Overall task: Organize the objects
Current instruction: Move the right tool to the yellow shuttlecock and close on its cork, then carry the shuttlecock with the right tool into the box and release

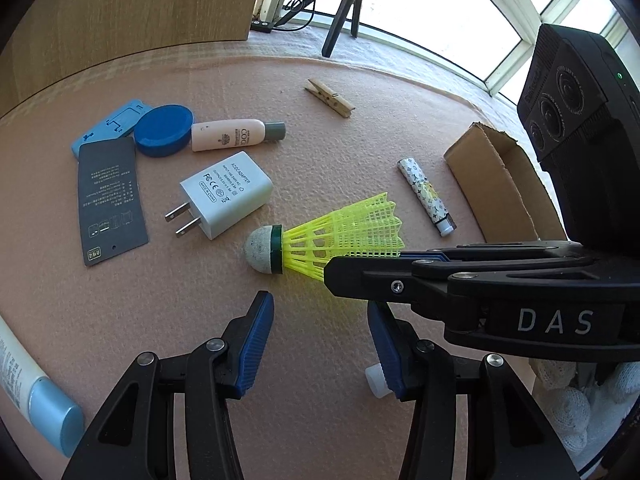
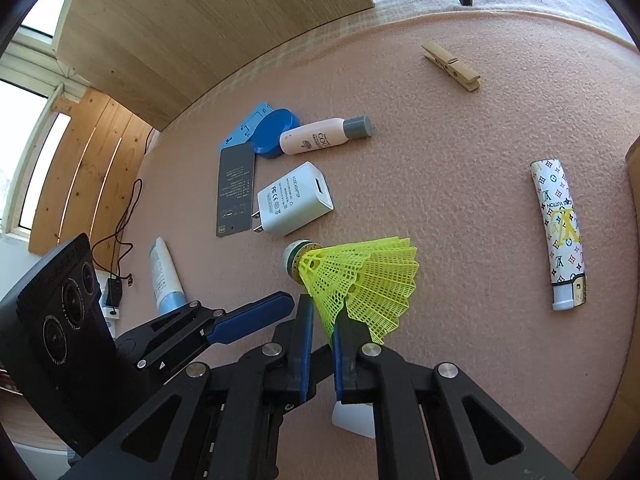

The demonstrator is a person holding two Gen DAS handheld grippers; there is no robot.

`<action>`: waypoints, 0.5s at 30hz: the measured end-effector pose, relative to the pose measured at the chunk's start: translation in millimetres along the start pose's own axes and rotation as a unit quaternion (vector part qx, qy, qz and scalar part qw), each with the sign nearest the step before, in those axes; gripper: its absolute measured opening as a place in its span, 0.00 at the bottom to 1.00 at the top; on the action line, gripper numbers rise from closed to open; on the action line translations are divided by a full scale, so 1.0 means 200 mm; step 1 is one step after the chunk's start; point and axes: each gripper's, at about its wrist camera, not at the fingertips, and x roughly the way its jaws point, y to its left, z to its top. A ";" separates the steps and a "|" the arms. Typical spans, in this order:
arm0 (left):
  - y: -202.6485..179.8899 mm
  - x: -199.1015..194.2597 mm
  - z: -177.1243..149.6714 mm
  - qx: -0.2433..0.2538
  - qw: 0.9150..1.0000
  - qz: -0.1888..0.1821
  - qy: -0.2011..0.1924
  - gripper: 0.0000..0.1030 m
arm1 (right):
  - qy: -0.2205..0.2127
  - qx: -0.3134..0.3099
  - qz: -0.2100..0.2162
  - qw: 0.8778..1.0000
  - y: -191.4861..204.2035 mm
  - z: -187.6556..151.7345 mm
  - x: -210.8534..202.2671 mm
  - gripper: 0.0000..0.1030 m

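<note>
Right claw point(image 2: 320, 332): clamped on the rim of the yellow shuttlecock point(image 2: 360, 280), its blue pads pinching the mesh skirt from both sides.
Left claw point(image 1: 320, 320): jaws apart with nothing between them, hovering over bare worktop point(image 1: 360, 140) just beside the shuttlecock.
Shuttlecock position: lying on its side near the middle of the worktop, cork end pointing toward the white charger point(image 1: 226, 200); whether it is lifted clear of the surface I cannot tell.
Cardboard box point(image 1: 492, 176): open, at the right edge of the worktop; from the left wrist view nothing shows inside, though most of its interior is hidden.
Loose near the box: a patterned lighter point(image 1: 426, 196) between shuttlecock and box, and a wooden clothespin point(image 1: 330, 98) farther back.
Loose cluster on the far side: the charger, a dark card point(image 1: 110, 200), a blue round lid point(image 1: 164, 130) resting on a light blue plastic piece point(image 1: 104, 128), and a small pink bottle point(image 1: 236, 134) touching the lid.
Near edge: a white tube with a light blue cap point(image 1: 36, 400), and a small white cap point(image 1: 378, 380) partly hidden behind the left claw.
Progress: early by my judgement; everything visible lies scattered, and the shuttlecock looks like the first item in hand.
Left to do: carry the shuttlecock to wherever it belongs, probably the box, then deal with the rest.
</note>
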 end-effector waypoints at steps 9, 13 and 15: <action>-0.09 -0.05 0.03 0.016 1.000 -0.007 -0.008 0.49 | -0.023 -0.002 0.001 1.000 0.00 -0.03 -0.10 0.04; -0.19 -0.09 0.06 0.034 0.999 -0.015 -0.018 0.49 | -0.044 -0.002 -0.001 0.999 0.00 -0.05 -0.20 0.03; -0.24 -0.10 0.08 0.043 0.999 -0.019 -0.023 0.49 | -0.056 -0.003 -0.006 0.998 -0.01 -0.06 -0.26 0.03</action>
